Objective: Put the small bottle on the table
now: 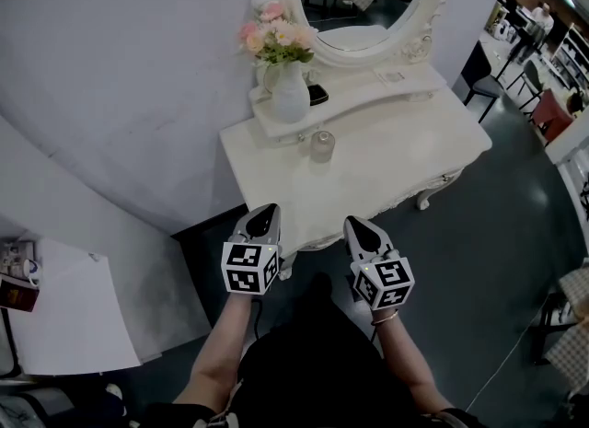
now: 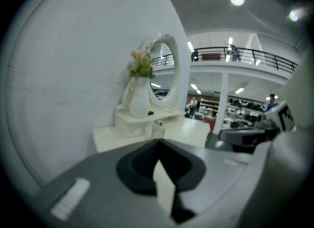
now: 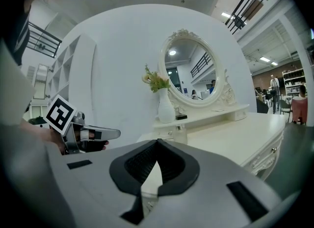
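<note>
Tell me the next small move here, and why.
Probably just draw both grippers back from the table. The small bottle already stands upright on it, apart from both grippers, and the left gripper and right gripper have their jaws together with nothing between them.

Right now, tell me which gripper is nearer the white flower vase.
Left. The left gripper hovers at the near edge of the table, almost straight before the vase; the right gripper is at that edge too, farther to the side.
</note>
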The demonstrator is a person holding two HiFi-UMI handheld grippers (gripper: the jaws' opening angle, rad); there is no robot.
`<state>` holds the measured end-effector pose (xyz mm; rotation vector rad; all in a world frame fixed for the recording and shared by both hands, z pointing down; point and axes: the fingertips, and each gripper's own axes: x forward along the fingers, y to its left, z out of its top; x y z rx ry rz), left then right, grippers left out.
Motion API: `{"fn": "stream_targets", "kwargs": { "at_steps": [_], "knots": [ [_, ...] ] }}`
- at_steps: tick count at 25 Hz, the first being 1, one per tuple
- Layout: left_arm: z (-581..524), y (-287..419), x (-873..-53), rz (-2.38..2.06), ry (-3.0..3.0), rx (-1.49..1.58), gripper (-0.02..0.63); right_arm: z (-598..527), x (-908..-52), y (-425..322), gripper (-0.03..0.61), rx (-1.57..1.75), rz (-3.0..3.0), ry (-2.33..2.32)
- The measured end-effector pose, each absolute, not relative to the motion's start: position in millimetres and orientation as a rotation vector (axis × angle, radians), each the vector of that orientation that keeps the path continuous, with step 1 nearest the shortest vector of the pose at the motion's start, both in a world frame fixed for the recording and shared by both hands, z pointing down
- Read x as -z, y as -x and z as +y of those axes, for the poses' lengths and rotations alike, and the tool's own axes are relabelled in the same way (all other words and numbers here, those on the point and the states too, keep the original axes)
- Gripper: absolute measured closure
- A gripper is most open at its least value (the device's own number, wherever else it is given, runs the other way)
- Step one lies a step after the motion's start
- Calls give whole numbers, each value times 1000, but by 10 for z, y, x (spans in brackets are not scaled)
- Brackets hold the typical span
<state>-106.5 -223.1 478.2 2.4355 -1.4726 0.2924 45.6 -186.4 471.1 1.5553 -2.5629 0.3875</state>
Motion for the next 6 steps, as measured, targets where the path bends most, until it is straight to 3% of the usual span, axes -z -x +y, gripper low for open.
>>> {"fn": "stream_targets", "kwargs": {
  "at_steps": [6],
  "knots": [
    [-2188, 1097, -4772, -1488, -2434, -296, 606, -1826, -4688, -483, 575, -390, -2566, -1574]
  ]
}}
